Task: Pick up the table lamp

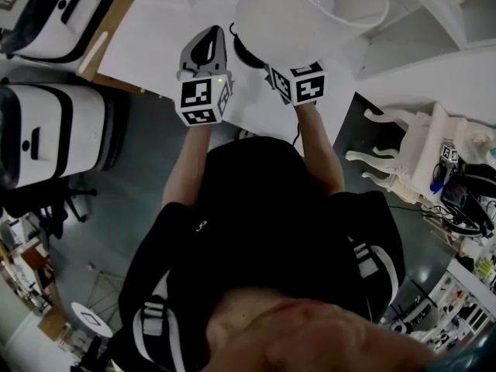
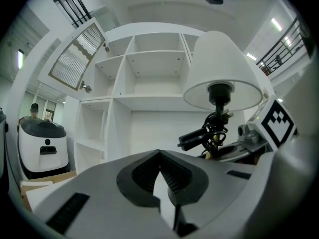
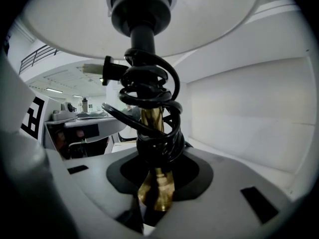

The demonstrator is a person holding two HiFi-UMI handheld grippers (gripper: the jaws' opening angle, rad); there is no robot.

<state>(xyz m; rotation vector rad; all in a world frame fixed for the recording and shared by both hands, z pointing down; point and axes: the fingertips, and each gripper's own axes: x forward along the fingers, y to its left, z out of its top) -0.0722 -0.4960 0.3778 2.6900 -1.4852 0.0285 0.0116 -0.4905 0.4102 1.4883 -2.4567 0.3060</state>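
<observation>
Here, the left gripper (image 2: pixel 159 156) points level over the white table (image 1: pixel 151 49) with its jaws together and nothing in them. Just to its right is the lamp (image 2: pixel 222 78), in front of the shelves (image 2: pixel 149 73). Its brass stem (image 3: pixel 151 121) is pinched low down between the jaws of the right gripper (image 3: pixel 155 183). The jaws stand partly apart around the stem, just under the black cord (image 3: pixel 149 88) coiled on it. No view shows whether the base is on the table or off it.

The likely trouble is the shade (image 1: pixel 310 6). It is wide and sits high above one low grip on a smooth round stem, so a quick lift or a tilt of the wrist could make the lamp pivot or slide in the pads. The coil looks loose and the plug (image 3: pixel 102 69) juts out to the side. It could unwind, hang down and catch. The left gripper gives no support.

The lamp's long axis runs along the stem and is about upright, with the shade on top and its mouth facing down.
</observation>
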